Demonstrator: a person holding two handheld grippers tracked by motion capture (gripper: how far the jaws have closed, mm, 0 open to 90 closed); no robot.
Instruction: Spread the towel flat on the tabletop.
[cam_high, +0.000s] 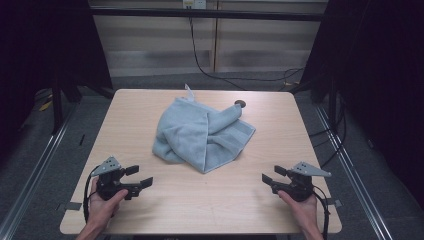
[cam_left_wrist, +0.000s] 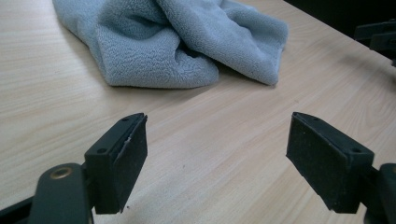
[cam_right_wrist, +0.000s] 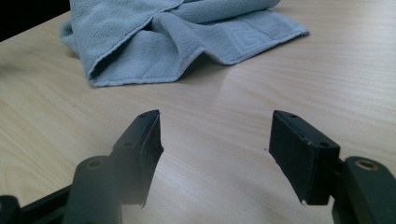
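So far nothing is started, I judge: my left gripper (cam_high: 137, 177) and right gripper (cam_high: 272, 176) sit nearest me, well apart from the towel (cam_high: 202, 134), on either side of it, jaws wide open and empty. All the handling is left, by my reading. Beyond them the towel lies crumpled mid-table (cam_high: 150, 210). My right gripper view shows a patterned hem on the towel (cam_right_wrist: 187, 42); the left gripper view gives a rounded fold (cam_left_wrist: 154, 60). Past the towel, the high view adds 1 dark disc (cam_high: 240, 104).
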